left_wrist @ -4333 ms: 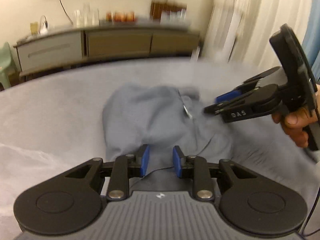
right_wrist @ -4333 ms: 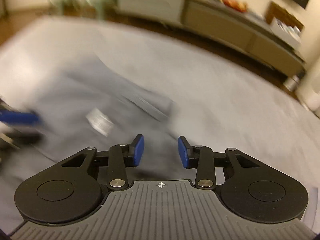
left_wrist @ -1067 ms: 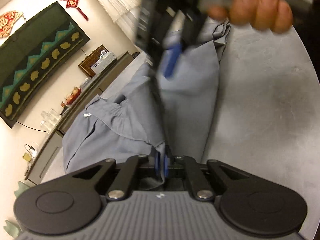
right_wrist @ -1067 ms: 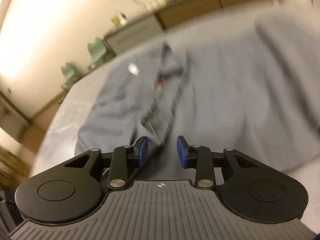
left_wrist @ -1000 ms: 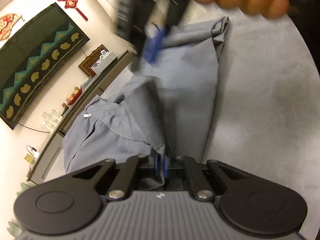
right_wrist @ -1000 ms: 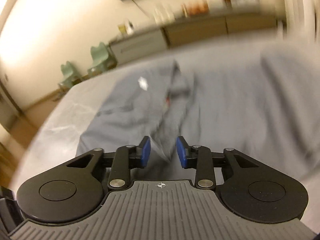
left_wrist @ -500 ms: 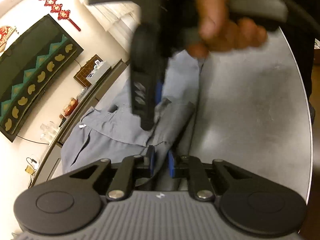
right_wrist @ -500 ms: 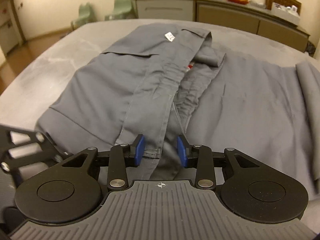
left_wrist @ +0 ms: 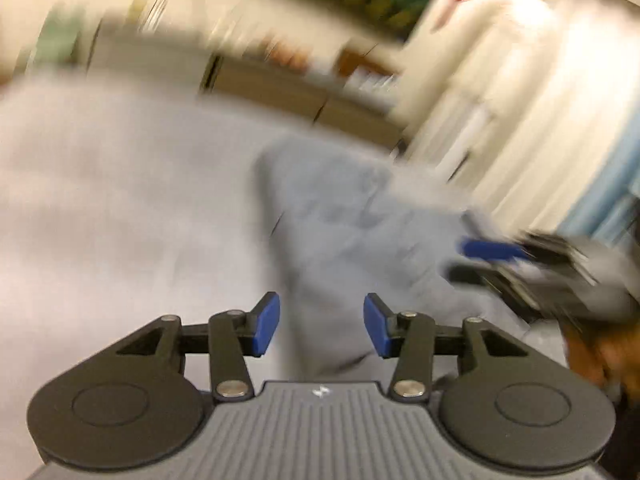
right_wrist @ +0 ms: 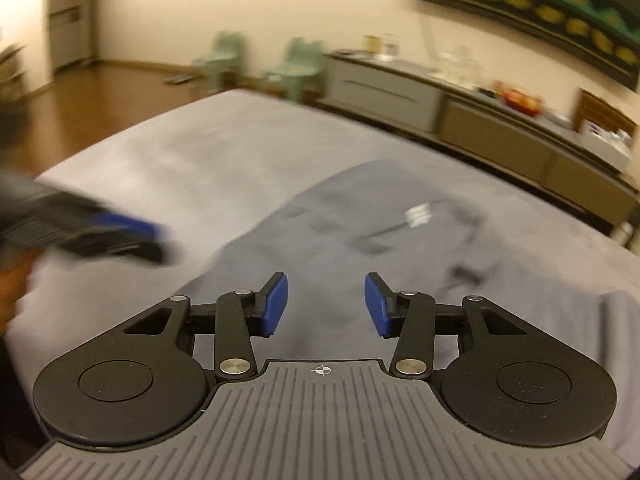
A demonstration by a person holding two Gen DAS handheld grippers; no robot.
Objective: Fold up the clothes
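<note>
Counting one grey garment (right_wrist: 360, 240) spread on one grey table (right_wrist: 180, 160), with just one white label (right_wrist: 418, 213) showing on the cloth. Two grippers total: left gripper (left_wrist: 321, 324) and right gripper (right_wrist: 326, 305), two blue pads each, so four pads, spread apart with nothing between them. Far left: two pale green chairs (right_wrist: 296, 62) side by side. Far right: one long sideboard (right_wrist: 460, 110), drawer fronts look like three or four, too blurry to pin down. One dark wall hanging (right_wrist: 540, 4) with yellow shapes, too smeared to count. Some glassware on the sideboard, number unclear.
</note>
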